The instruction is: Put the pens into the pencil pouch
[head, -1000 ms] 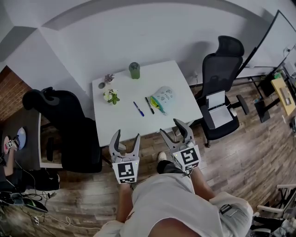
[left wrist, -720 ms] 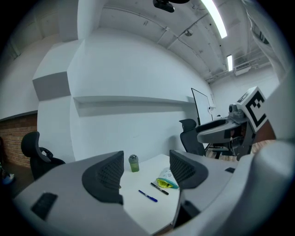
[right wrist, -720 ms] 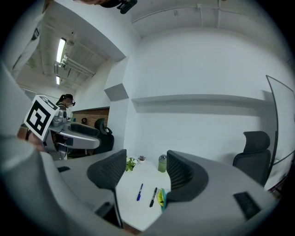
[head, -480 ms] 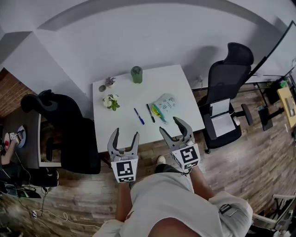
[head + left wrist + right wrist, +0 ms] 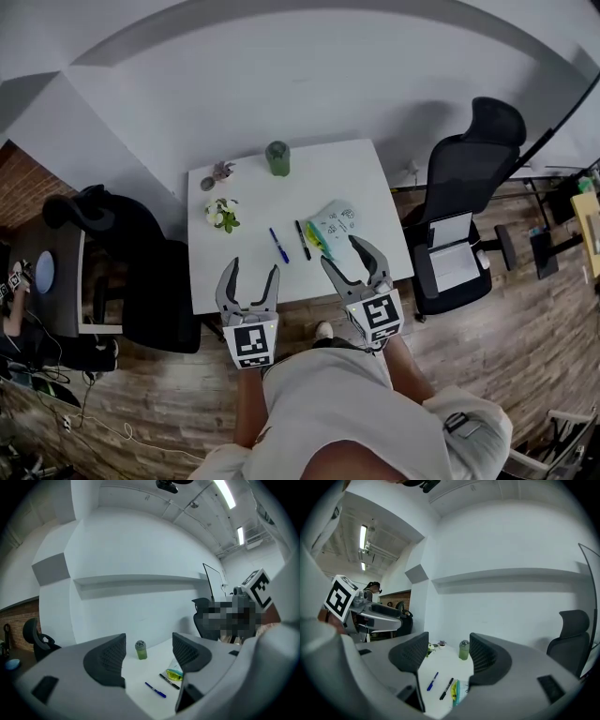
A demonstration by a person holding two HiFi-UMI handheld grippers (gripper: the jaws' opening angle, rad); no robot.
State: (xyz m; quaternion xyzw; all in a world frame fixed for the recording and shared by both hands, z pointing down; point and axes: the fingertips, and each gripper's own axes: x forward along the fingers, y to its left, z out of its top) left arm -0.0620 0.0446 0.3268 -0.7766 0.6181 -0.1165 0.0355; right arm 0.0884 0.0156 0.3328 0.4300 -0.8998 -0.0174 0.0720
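- The wooden floor (image 5: 534,347) runs under everything, with a plain pale wall behind
- A white bench (image 5: 352,183) stands against that wall, its near edge towards the person (image 5: 347,412)
- One black office chair (image 5: 469,178) stands at the bench's right end and another black chair (image 5: 141,272) at its left end
- The left tongs (image 5: 251,272) hang over the near edge of the bench with the jaws wide apart; nothing sits between the pads (its own view shows only the bench top far beyond them)
- The right tongs (image 5: 341,251) are held beside them, jaws also wide apart and empty, tips towards the pouch but apart from it
- The pencil pouch (image 5: 336,223) lies on the right half of the bench, pale with a green print, and a yellow-green edge (image 5: 317,241) shows at its end nearest the pens
- A green bottle (image 5: 277,157) stands upright at the far edge, near the middle
- A small leafy plant (image 5: 223,215) sits on the left half, with a tiny pot (image 5: 221,171) behind it
- The black pen (image 5: 303,239) lies on the bench just beside the pouch, outside it
- The blue pen (image 5: 278,245) lies just left of the black one, roughly parallel, also on the bare bench
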